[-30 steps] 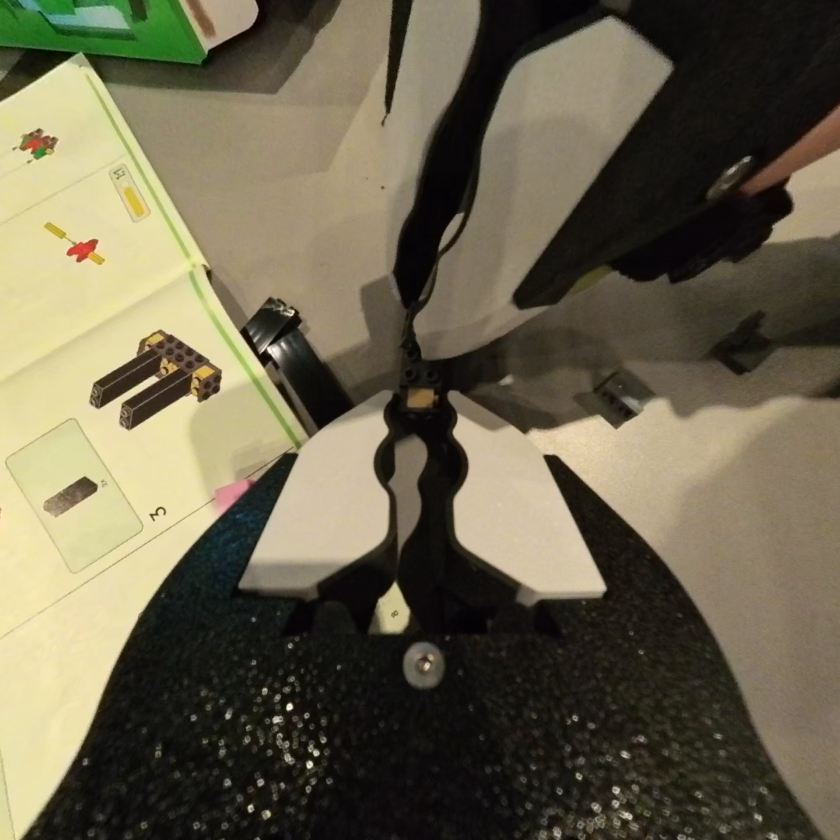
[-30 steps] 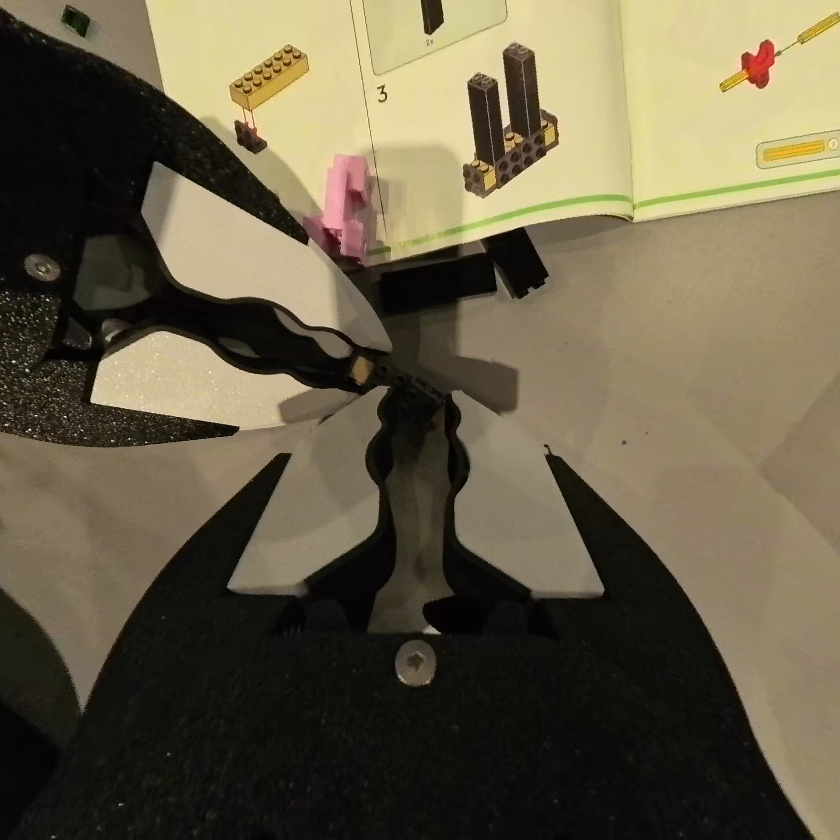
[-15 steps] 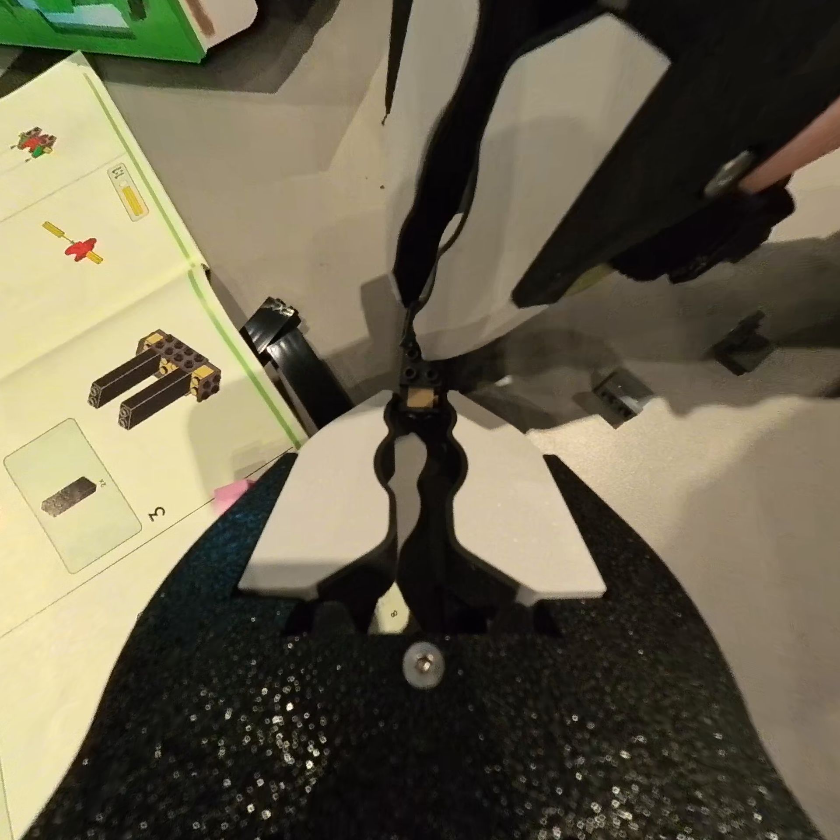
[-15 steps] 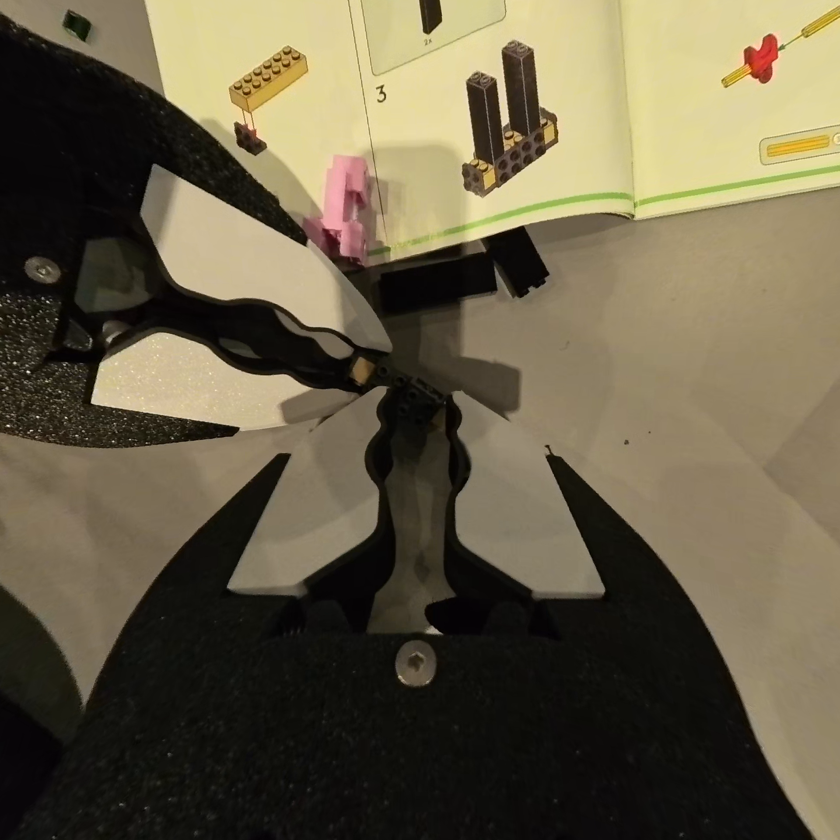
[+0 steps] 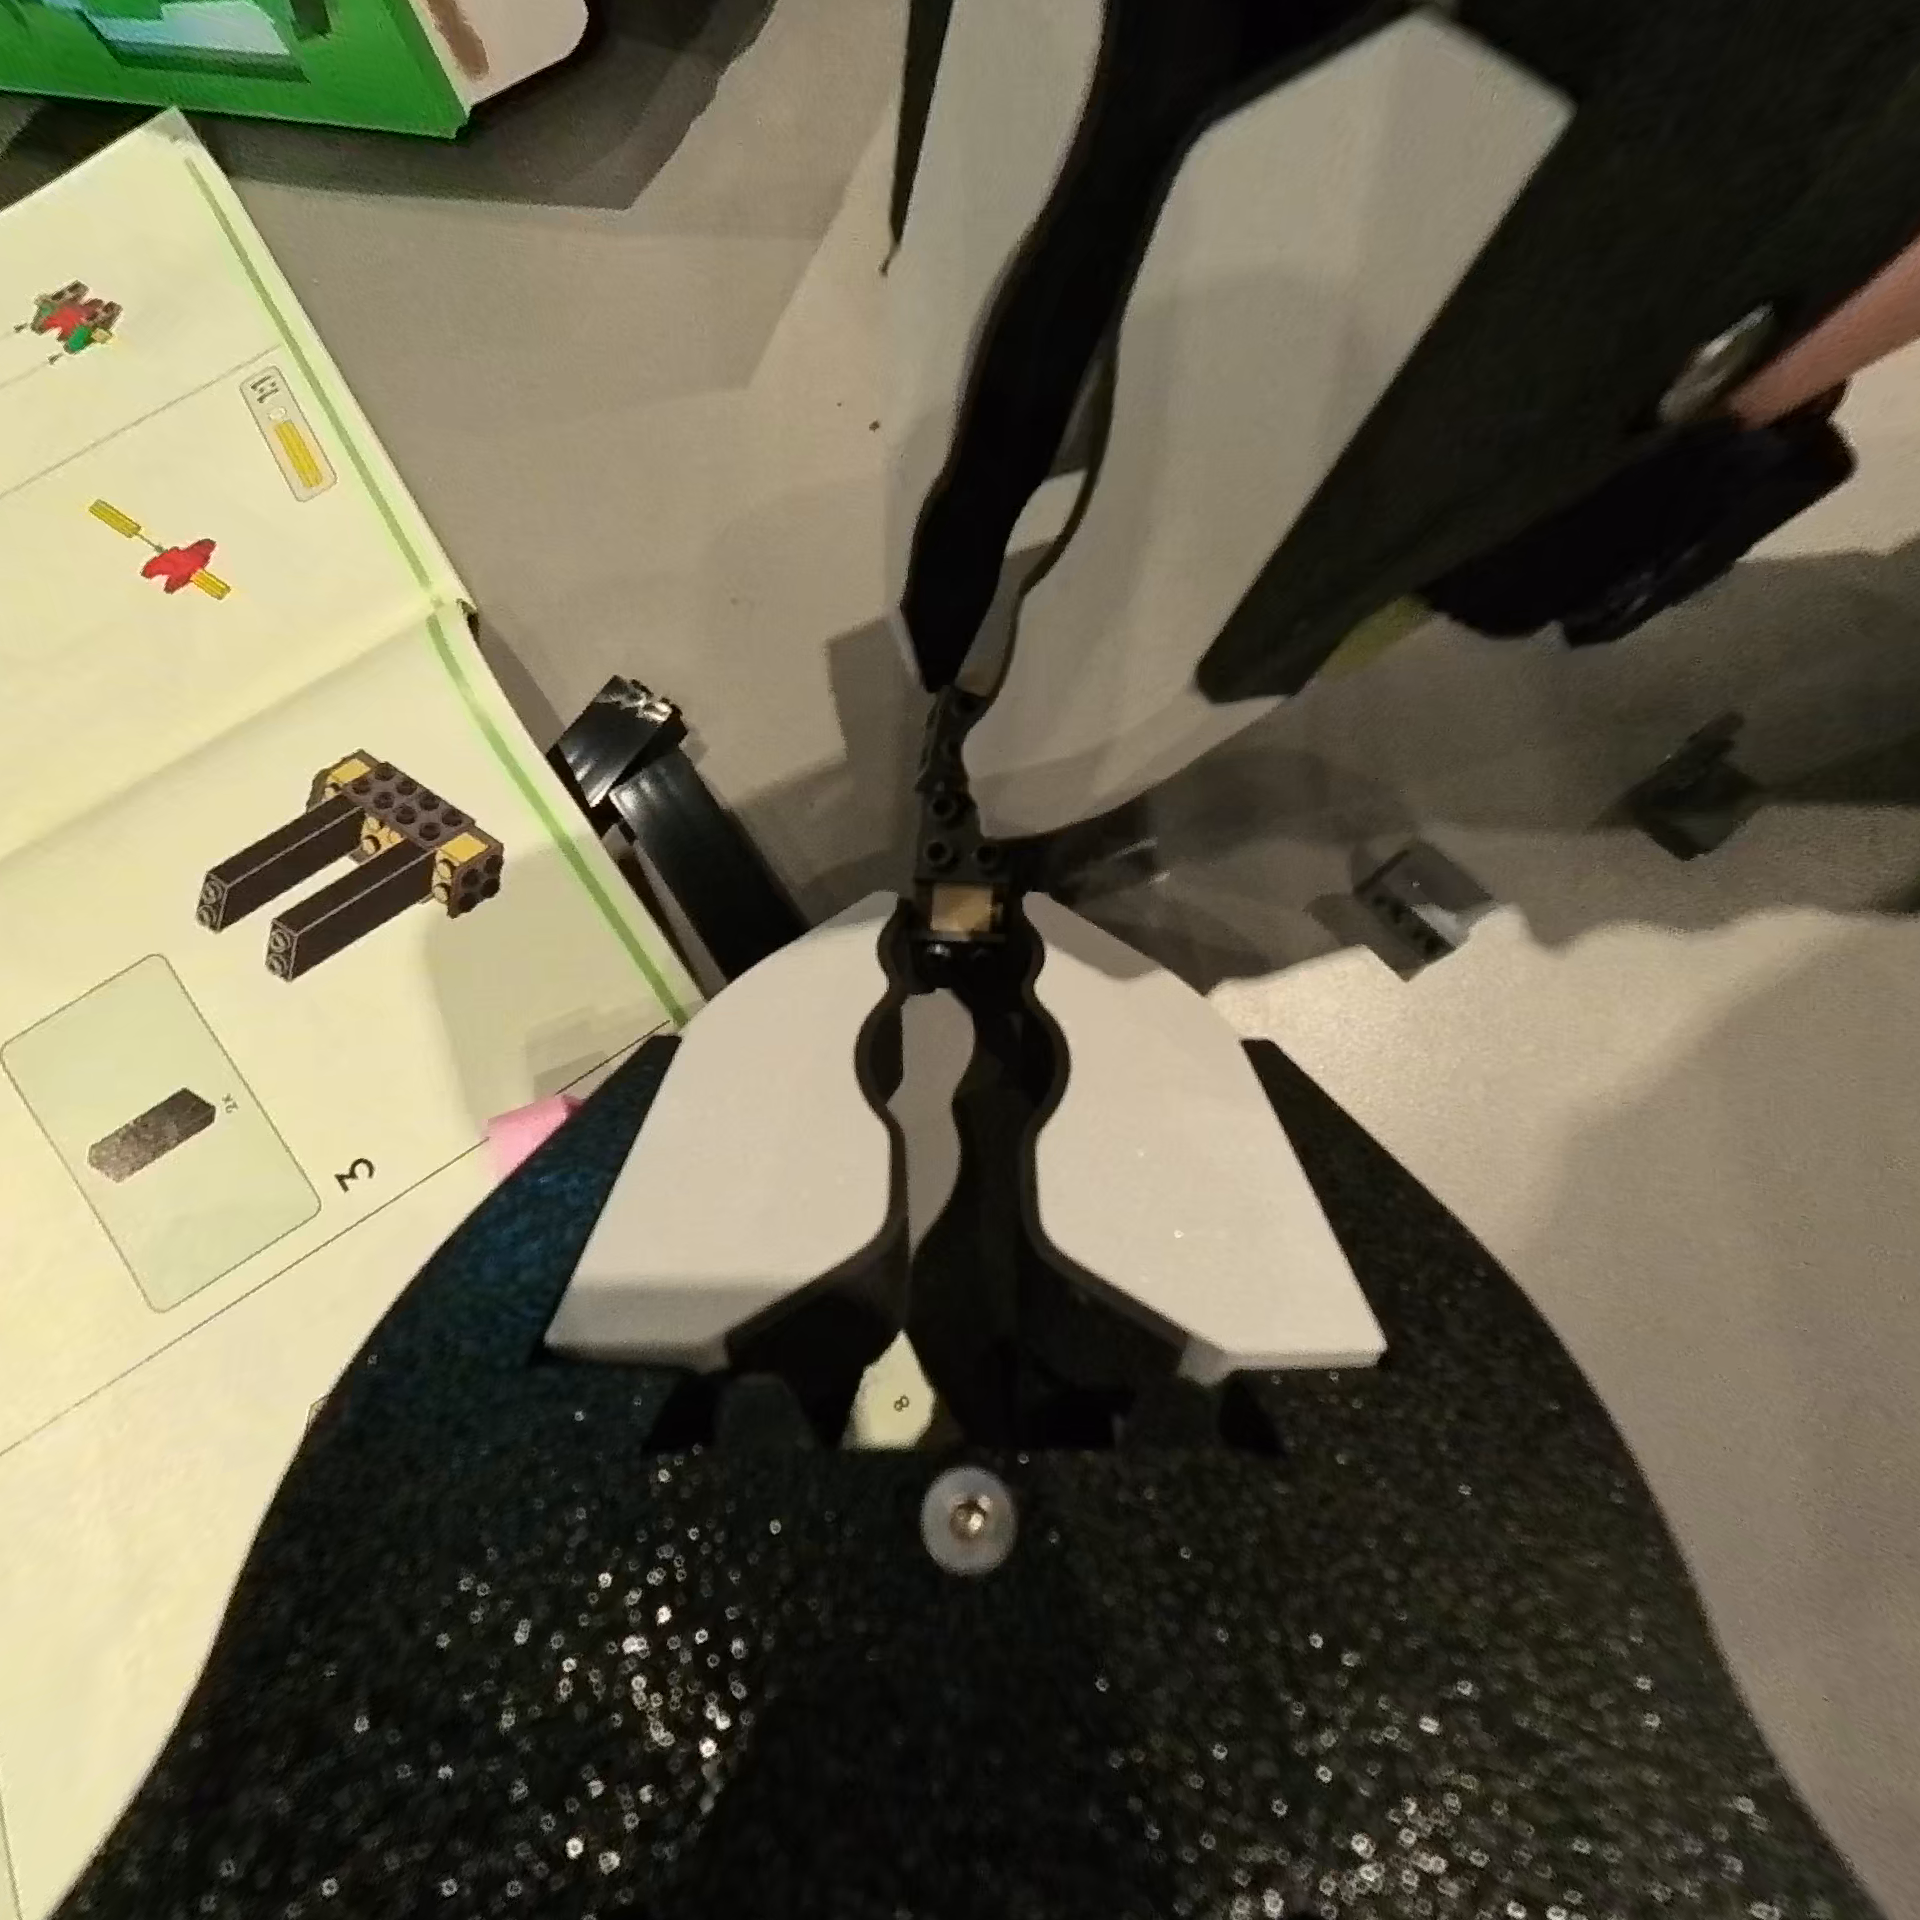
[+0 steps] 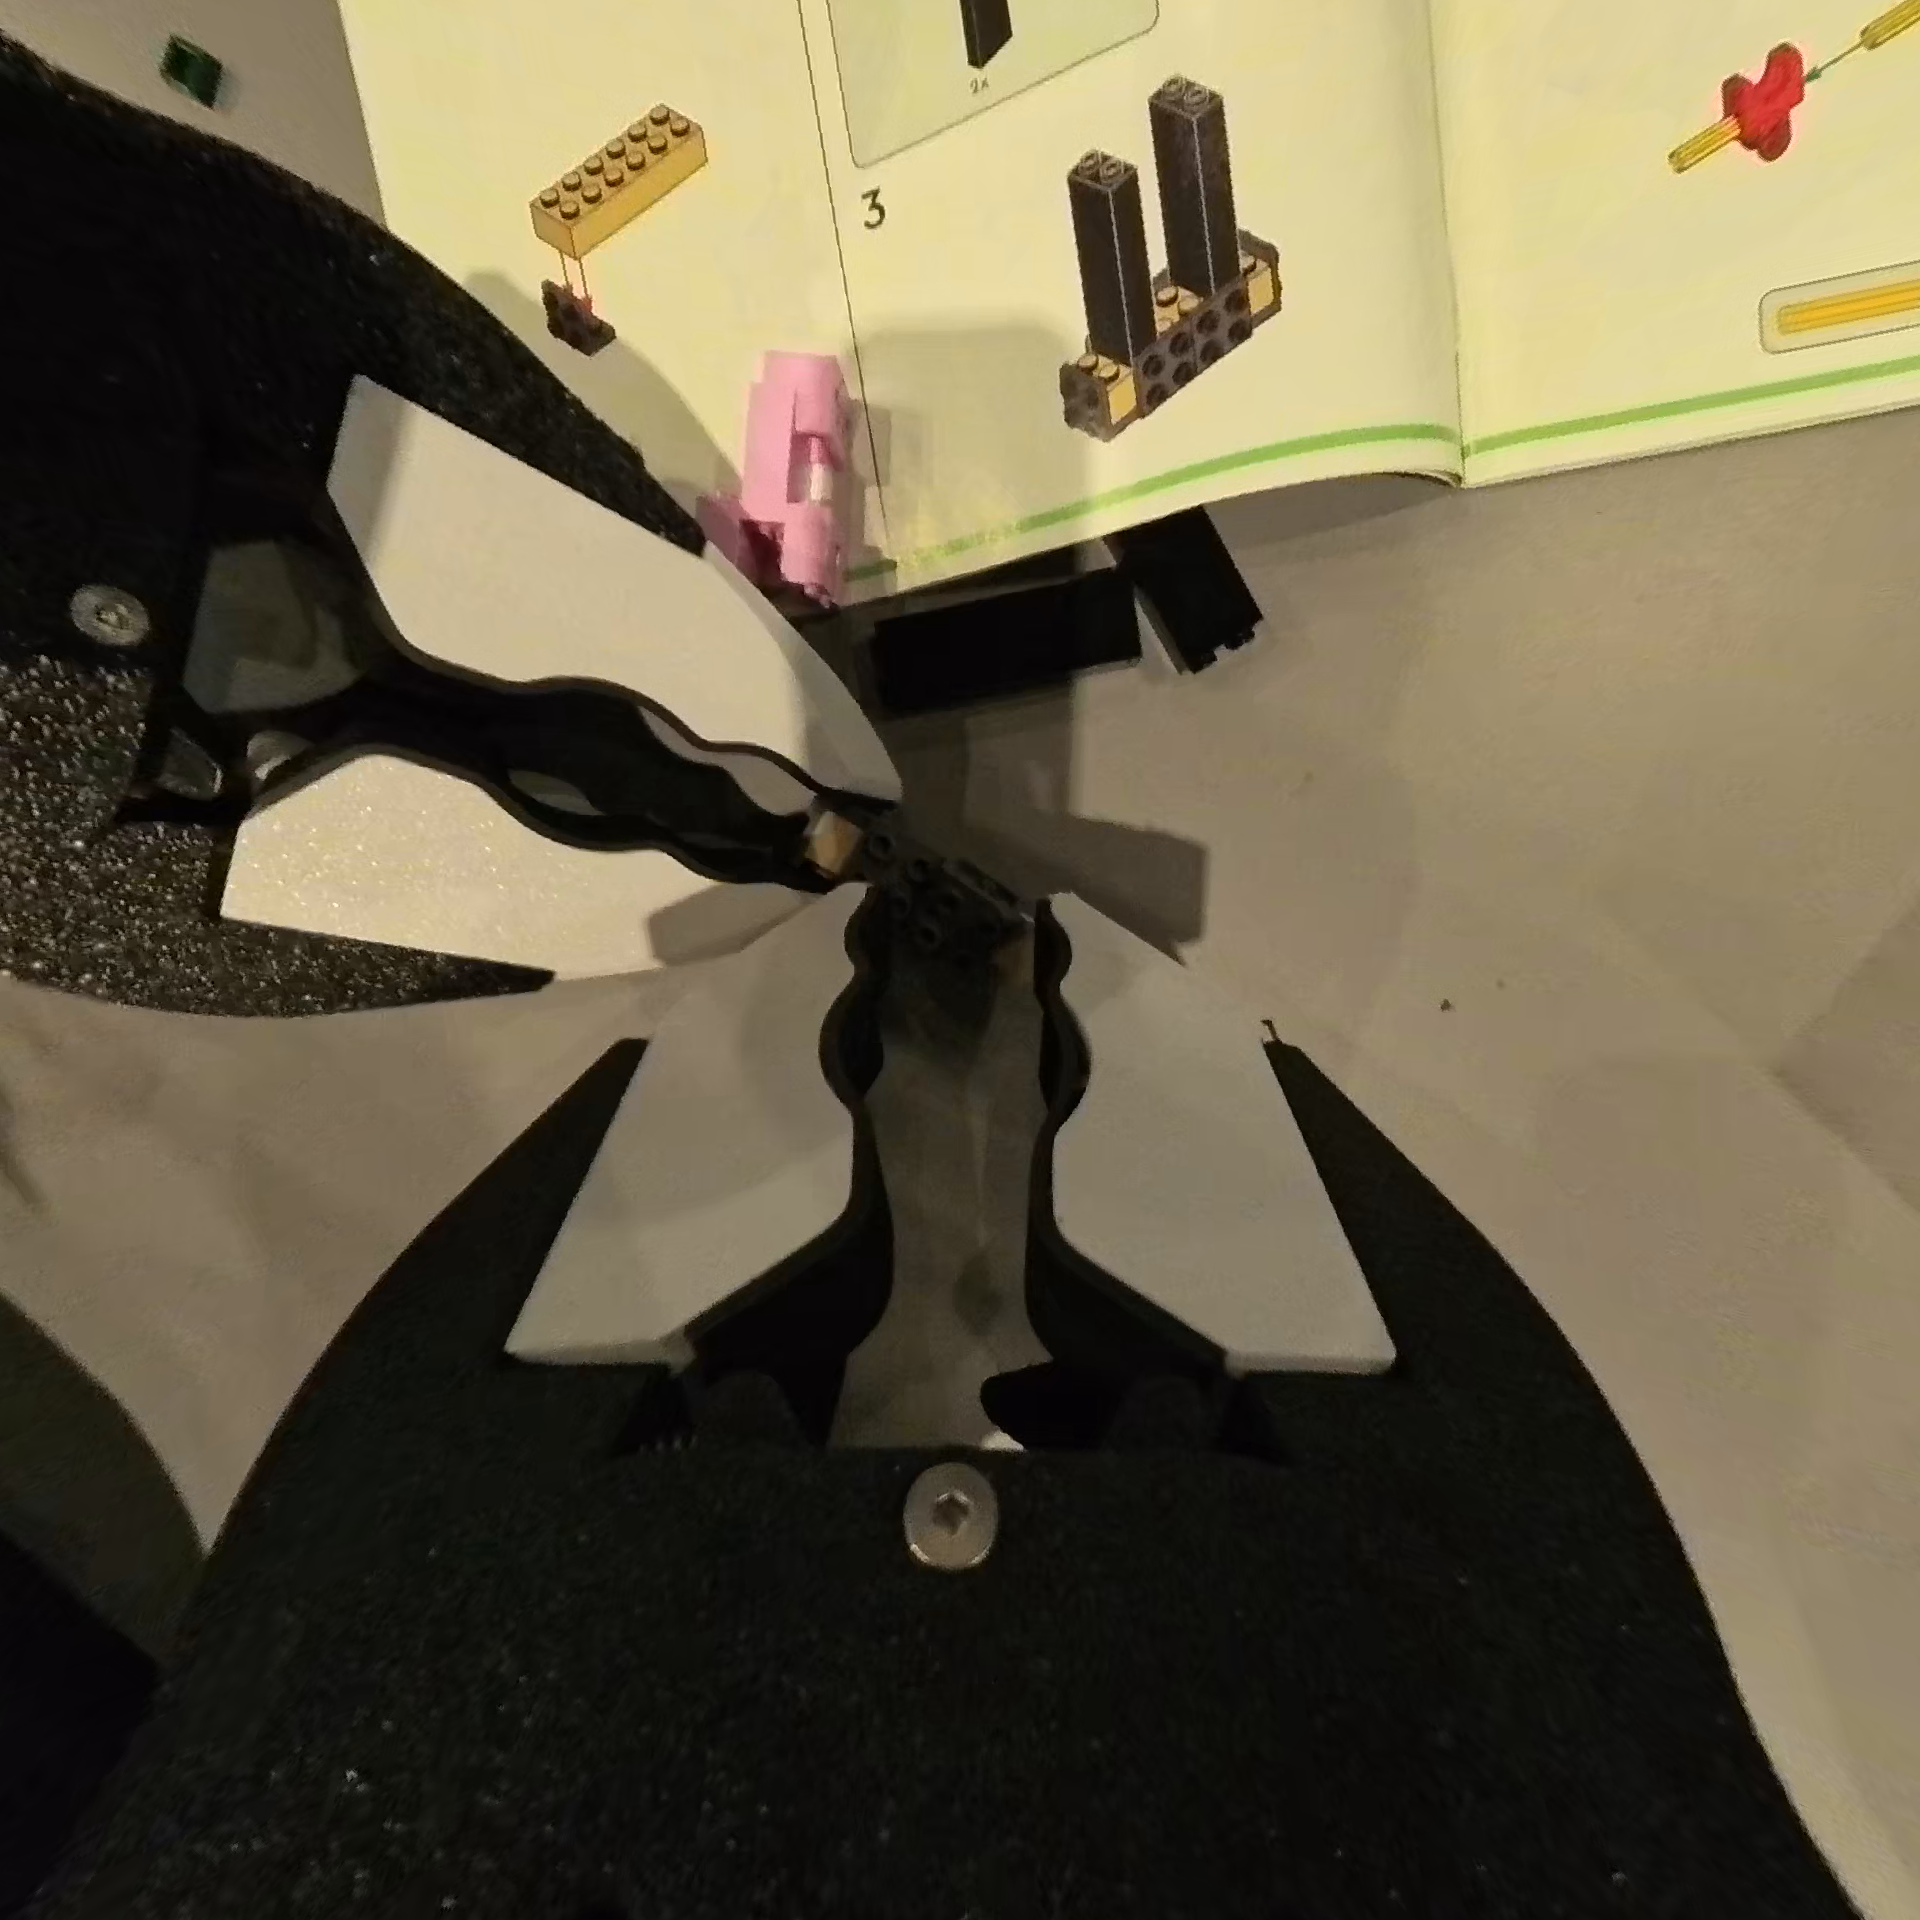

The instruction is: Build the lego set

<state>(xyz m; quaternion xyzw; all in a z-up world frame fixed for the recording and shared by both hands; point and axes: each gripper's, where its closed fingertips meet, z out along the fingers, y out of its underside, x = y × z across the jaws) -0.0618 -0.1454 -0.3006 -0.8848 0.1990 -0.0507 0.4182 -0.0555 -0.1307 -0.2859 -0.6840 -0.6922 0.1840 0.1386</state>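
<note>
Left tongs (image 5: 958,914) clamp tan brick (image 5: 961,906); right tongs (image 6: 951,914) clamp black brick (image 6: 940,902), tips meeting. Risk: skewed press pops either brick loose onto tabletop (image 6: 1558,831).

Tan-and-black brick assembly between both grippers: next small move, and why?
Probably squeeze the halves together. The left gripper pinches the tan brick, the right gripper the black studded brick; they meet tip to tip above the table, and seating cannot be confirmed.
</note>
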